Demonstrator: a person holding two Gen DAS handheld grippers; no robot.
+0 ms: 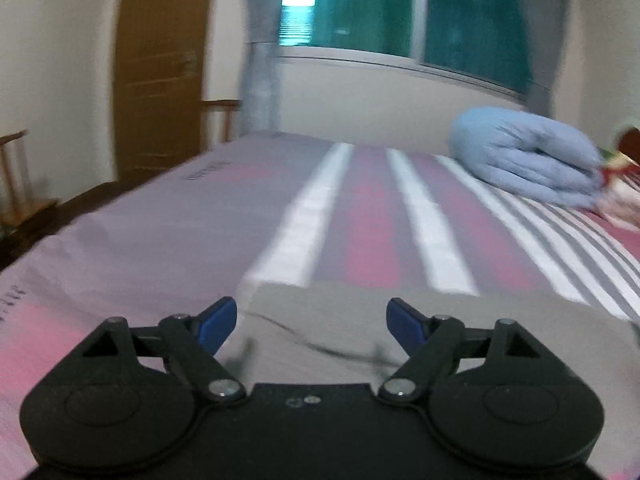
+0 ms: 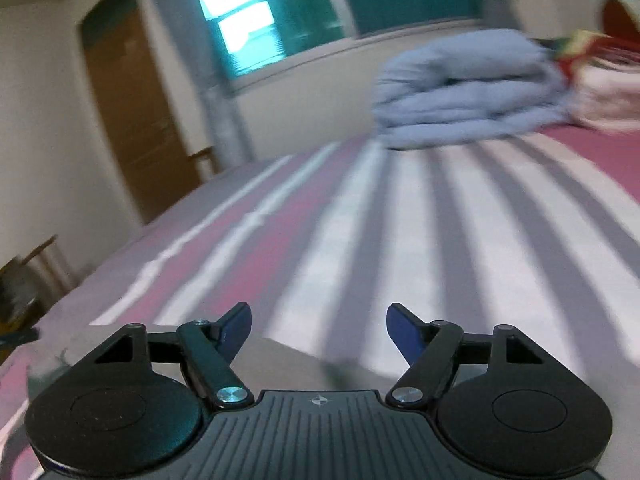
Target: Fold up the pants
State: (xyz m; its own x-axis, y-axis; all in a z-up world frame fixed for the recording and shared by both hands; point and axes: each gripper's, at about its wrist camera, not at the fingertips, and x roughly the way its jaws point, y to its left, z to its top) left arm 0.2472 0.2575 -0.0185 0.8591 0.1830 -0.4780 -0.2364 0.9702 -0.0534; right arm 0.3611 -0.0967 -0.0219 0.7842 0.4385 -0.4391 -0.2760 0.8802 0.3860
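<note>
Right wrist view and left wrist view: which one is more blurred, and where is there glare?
Right wrist view: strong motion smear on the striped bed sheet and blue quilt; window glares. Left wrist view: milder blur, gray pants soft; window panes bright. Both bend straight edges.

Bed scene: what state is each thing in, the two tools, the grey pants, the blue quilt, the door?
Left tool: open, nothing between its fingers, above the pants.
Right tool: open, holding nothing.
Pants: grey, lying flat on the bed, not gripped.
Quilt: folded, resting at the far end of the bed.
Bed: covered by a smooth striped sheet.
Door: shut.
</note>
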